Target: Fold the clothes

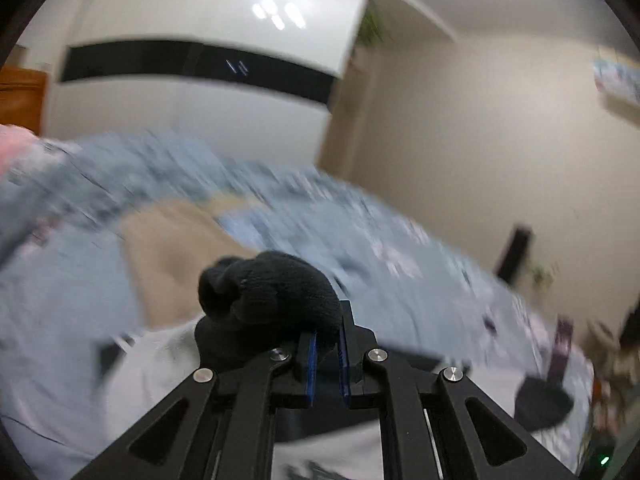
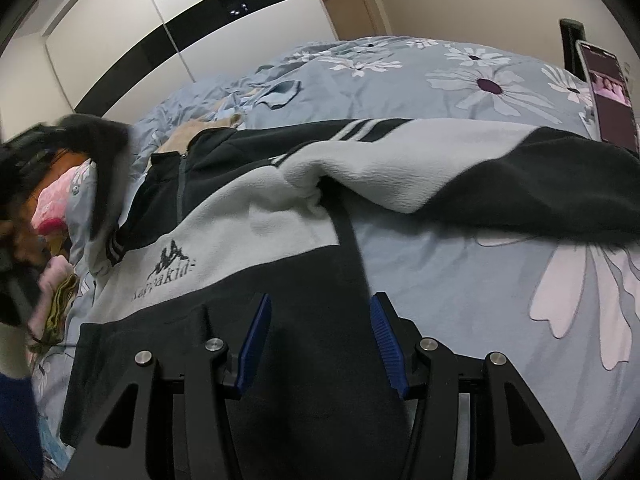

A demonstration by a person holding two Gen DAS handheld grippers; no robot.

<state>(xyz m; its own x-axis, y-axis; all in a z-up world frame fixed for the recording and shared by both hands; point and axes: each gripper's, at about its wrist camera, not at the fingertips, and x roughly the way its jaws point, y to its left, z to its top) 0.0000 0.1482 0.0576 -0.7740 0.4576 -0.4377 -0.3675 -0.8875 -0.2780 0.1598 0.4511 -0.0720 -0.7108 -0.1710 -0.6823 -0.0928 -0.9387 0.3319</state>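
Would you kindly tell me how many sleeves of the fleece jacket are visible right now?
2. One sleeve lies spread across the bedspread, right of the jacket body. The other sleeve's cuff is clamped in the left gripper and lifted.

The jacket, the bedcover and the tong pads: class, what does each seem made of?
Jacket: probably fleece, with a matte, nubbly pile. Bedcover: smooth printed woven cloth, perhaps cotton, creasing finely. Pads on the right tongs: blue, ribbed, likely rubber or plastic.
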